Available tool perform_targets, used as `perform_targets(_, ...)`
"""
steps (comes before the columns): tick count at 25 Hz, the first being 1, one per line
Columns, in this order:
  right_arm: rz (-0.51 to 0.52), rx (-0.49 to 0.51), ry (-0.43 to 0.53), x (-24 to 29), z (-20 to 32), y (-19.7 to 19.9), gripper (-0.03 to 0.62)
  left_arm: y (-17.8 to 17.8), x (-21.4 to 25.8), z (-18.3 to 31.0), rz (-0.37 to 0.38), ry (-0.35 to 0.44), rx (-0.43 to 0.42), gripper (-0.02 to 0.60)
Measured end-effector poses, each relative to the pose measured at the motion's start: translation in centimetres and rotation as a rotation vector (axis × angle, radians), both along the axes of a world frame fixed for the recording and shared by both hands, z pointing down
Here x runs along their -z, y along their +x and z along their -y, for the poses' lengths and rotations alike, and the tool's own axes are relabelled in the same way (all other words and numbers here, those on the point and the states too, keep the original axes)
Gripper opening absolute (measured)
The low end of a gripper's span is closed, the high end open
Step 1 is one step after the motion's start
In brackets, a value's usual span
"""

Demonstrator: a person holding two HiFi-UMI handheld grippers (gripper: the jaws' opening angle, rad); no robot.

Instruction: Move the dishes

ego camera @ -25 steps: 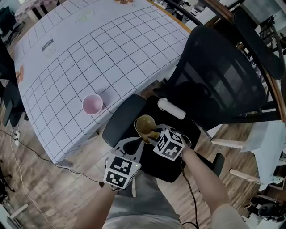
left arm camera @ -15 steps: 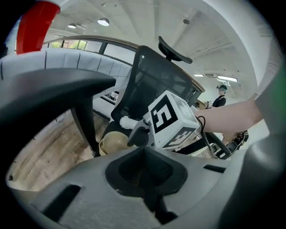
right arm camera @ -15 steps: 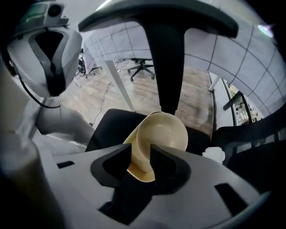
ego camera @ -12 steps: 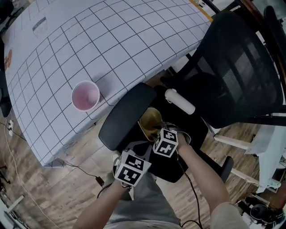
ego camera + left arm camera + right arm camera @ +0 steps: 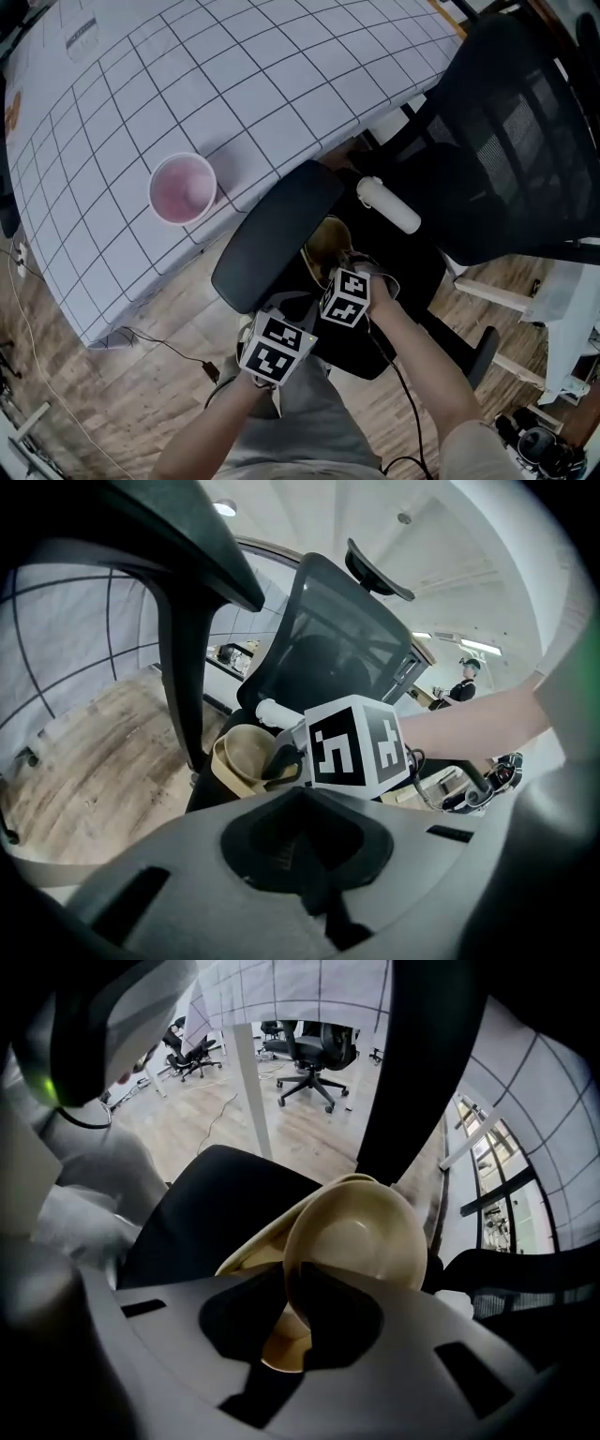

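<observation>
At the left of the head view, the pink cup (image 5: 183, 187) stands upright on the gridded table (image 5: 112, 84), well apart from everything else. At lower centre, the left gripper (image 5: 286, 307) and the right gripper (image 5: 336, 264) sit side by side over the black chair (image 5: 408, 277). Their marker cubes cover the jaws, so this view tells nothing of the grip. The bowl (image 5: 325, 240) lies on the chair seat, partly hidden under the right gripper. A white roll (image 5: 387, 204) lies just beyond it, toward the upper right. The chair back is cut off by the right edge.

The left gripper view shows that gripper's jaws together with nothing between them, and the bowl ahead at centre left. The right gripper view shows its jaws, which have just been closing, pinched on the bowl's near rim. There the bowl tilts up off a second tan dish (image 5: 246, 1241) beneath it, a stack the head view does not make out.
</observation>
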State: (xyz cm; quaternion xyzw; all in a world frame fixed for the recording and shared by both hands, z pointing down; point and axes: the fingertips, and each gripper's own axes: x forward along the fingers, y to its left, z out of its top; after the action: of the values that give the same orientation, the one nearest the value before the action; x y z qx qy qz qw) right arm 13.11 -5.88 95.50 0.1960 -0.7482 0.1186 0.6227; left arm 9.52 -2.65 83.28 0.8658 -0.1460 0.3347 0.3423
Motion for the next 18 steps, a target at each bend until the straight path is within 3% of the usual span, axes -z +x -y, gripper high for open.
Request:
perform_targets(8, 0.103, -0.180, 0.014, 5.8, 1.2, 0.3, 0.028, -0.6, 3.4, 0.1, -0.021, 0.010, 0.022, 0.014)
perform_targets(14, 0.183, -0.317, 0.103, 15.3, 3.0, 1.8, 0.028, -0.6, 11.0, 1.8, -0.112, 0.066, 0.067, 0.014)
perform_targets(18, 0.251, -0.391, 0.181, 23.4, 4.7, 2.6, 0.028, -1.0, 17.3, 3.7, -0.138, 0.155, 0.079, 0.014)
